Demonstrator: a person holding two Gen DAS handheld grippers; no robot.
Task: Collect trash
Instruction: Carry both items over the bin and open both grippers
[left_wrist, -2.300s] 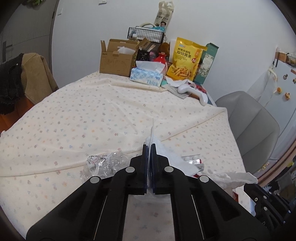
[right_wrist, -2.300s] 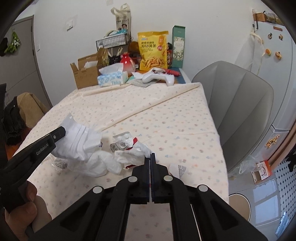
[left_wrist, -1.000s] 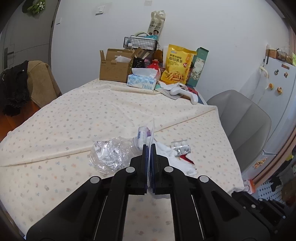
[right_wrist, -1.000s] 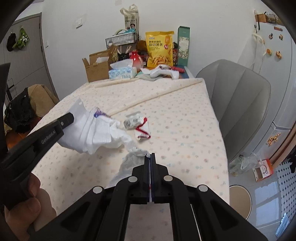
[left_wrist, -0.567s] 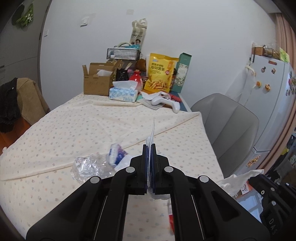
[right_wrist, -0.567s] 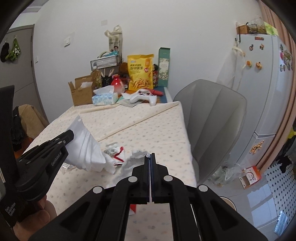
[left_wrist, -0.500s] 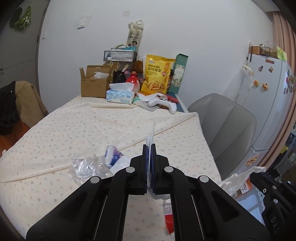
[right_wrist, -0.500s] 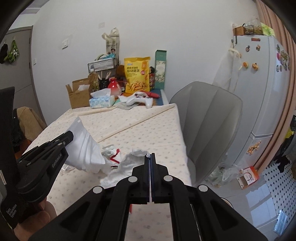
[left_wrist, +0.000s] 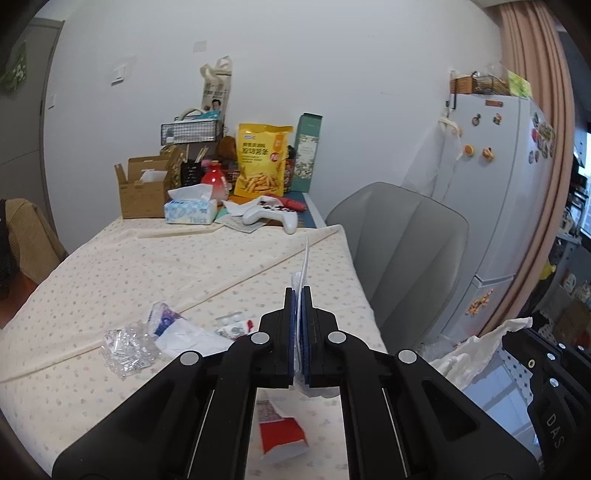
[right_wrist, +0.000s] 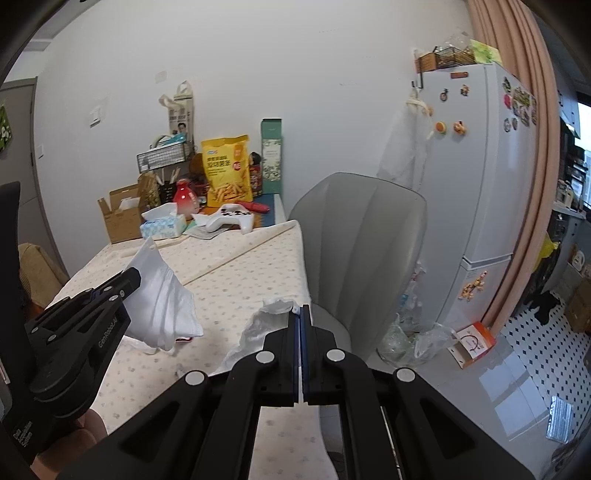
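A thin white plastic bag (right_wrist: 162, 302) hangs stretched between both grippers above the near right corner of the table (left_wrist: 184, 266). My left gripper (left_wrist: 299, 291) is shut on one edge of it, which sticks up between the pads. My right gripper (right_wrist: 300, 308) is shut on the crumpled opposite edge (right_wrist: 266, 317). On the floral cloth lie a crumpled clear plastic wrapper (left_wrist: 127, 349), a purple-and-white packet (left_wrist: 162, 317), a blister pack (left_wrist: 231, 326) and a red-and-white wrapper (left_wrist: 279, 439). The last lies below the left gripper.
A grey chair (left_wrist: 402, 251) stands at the table's right side, with a white fridge (left_wrist: 498, 184) behind it. At the far end of the table sit a cardboard box (left_wrist: 142, 192), a tissue box (left_wrist: 190, 210), a yellow snack bag (left_wrist: 262, 164) and a game controller (left_wrist: 269, 216). Plastic bags (right_wrist: 406, 332) lie on the floor.
Both grippers have risen and drawn back toward the table's near right corner, carrying the white bag. The red-and-white wrapper has come into view under the left gripper.
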